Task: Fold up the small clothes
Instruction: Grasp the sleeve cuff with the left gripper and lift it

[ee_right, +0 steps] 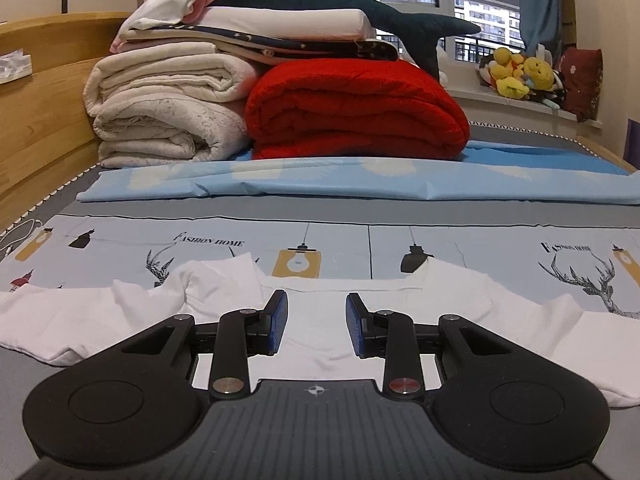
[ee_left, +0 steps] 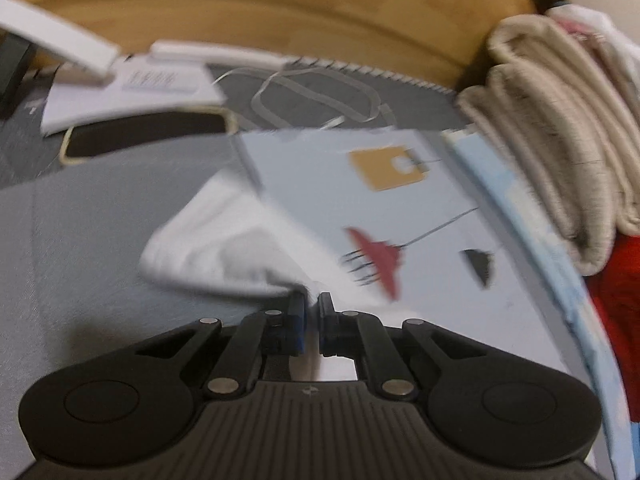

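Note:
A small white long-sleeved top [ee_right: 320, 320] lies flat on the printed bed sheet [ee_right: 120, 240], sleeves spread to both sides. My right gripper [ee_right: 316, 312] hovers low over the top's chest just below the neckline, jaws open with only cloth beneath them. In the blurred left wrist view, my left gripper [ee_left: 313, 305] is shut, its fingertips pinching an edge of the white top [ee_left: 216, 252], which bunches up to the left of the fingers.
Folded cream quilts [ee_right: 168, 108] and a red blanket [ee_right: 356, 112] are stacked at the bed's far side, a plush shark [ee_right: 360, 8] on top. A wooden headboard [ee_left: 260, 4], a phone [ee_left: 148, 136], cable [ee_left: 316, 96] and white papers [ee_left: 132, 92] lie beyond the left gripper.

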Available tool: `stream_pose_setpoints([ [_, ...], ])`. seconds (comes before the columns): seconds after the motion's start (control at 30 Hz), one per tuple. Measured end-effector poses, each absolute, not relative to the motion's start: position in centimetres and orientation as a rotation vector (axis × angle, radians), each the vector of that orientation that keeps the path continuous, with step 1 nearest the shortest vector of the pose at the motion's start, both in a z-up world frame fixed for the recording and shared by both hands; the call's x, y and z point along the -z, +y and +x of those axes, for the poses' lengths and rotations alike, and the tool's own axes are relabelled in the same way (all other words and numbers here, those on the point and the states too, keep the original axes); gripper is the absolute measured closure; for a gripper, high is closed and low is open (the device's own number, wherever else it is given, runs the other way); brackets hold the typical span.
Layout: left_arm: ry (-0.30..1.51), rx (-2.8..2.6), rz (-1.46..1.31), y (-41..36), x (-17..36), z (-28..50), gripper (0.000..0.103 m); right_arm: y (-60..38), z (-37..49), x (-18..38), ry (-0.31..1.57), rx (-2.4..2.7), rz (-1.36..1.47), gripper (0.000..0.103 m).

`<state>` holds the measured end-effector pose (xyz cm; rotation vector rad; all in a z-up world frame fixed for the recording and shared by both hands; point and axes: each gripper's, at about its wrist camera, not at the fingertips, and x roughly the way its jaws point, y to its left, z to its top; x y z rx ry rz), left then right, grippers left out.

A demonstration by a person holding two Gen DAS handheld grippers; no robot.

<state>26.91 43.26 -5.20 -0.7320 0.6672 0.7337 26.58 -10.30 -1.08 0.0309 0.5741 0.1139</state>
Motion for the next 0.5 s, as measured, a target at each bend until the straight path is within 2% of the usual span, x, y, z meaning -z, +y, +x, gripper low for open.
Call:
stream_pose_setpoints([
  [0.5, 0.563, -0.4, -0.65, 33.4, -1.0, 27.9, 0.098, -11.2, 25.7, -0.4, 0.577, -0.075, 0.065, 0.07],
])
